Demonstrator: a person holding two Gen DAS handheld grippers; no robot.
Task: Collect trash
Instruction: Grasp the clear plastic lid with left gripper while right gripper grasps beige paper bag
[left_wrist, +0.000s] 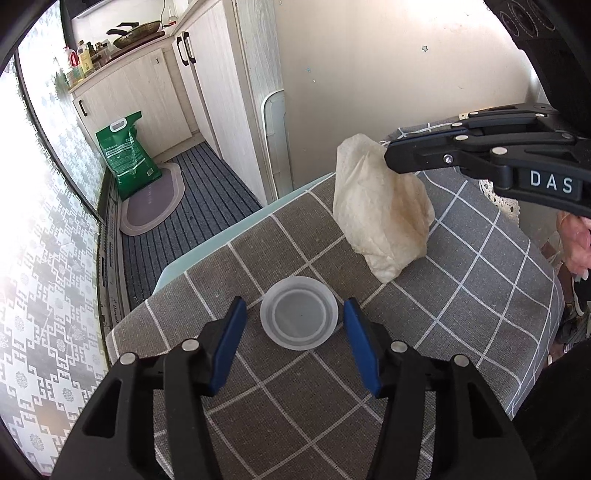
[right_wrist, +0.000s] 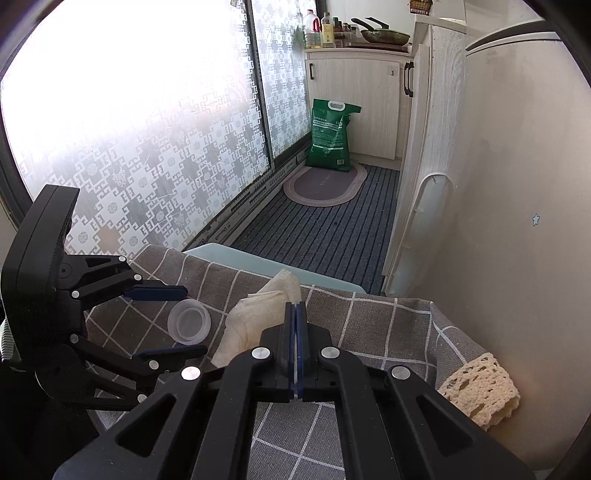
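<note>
A small translucent plastic cup (left_wrist: 299, 312) stands upright on the grey checked tablecloth (left_wrist: 288, 398). My left gripper (left_wrist: 295, 310) is open, with a blue finger on each side of the cup, not touching it. A crumpled white paper napkin (left_wrist: 380, 214) hangs above the cloth, pinched at its top by my right gripper (left_wrist: 388, 155), which is shut on it. In the right wrist view the napkin (right_wrist: 258, 317) spreads left of the shut gripper (right_wrist: 295, 306), and the cup (right_wrist: 189, 322) sits between the left gripper's fingers (right_wrist: 177, 319).
The table's pale blue edge (left_wrist: 221, 236) borders a narrow floor with a striped dark mat (left_wrist: 207, 206) and an oval rug (right_wrist: 325, 186). A green bag (left_wrist: 127, 155) leans by white cabinets (left_wrist: 147, 92). A cream lace cloth (right_wrist: 480, 387) lies at the table's right. A patterned window runs along the left.
</note>
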